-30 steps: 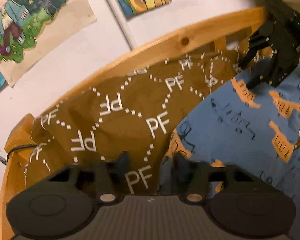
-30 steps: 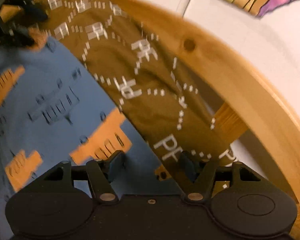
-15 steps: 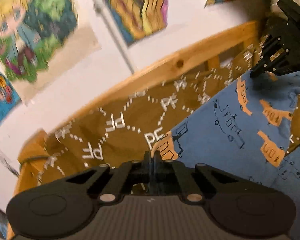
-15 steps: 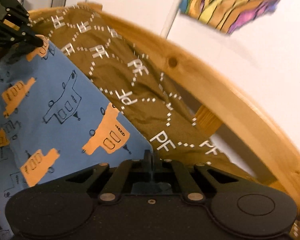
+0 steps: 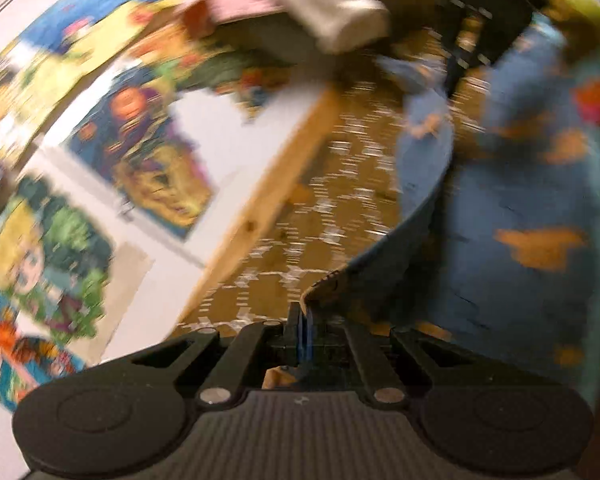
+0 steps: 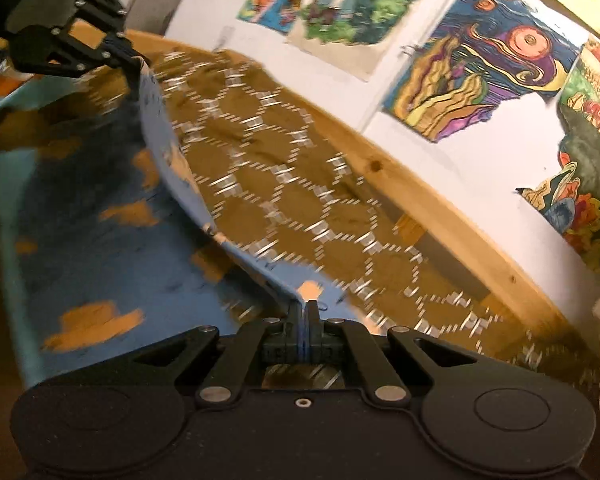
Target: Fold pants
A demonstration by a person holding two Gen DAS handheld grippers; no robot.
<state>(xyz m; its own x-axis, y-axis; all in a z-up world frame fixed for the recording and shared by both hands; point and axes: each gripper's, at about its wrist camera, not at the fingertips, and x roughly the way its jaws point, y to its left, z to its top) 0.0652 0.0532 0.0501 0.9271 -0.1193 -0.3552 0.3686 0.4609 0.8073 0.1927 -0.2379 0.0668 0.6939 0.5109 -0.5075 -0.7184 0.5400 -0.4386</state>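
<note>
Two matte black handheld grippers: the right gripper (image 6: 305, 312) has slim paired fingers with blue inner pads, angled linkage arms pinned by silver screws, two round discs on a smooth body. The left gripper (image 5: 299, 322) matches, its body ribbed grey, with small silver bolts along its linkage.

Two fisheye views look forward and slightly down from just behind each tool, close over the pants (image 6: 100, 216); both share the brown bedspread (image 5: 324, 208), wooden rail (image 6: 440, 204) and postered wall (image 6: 484, 60).
</note>
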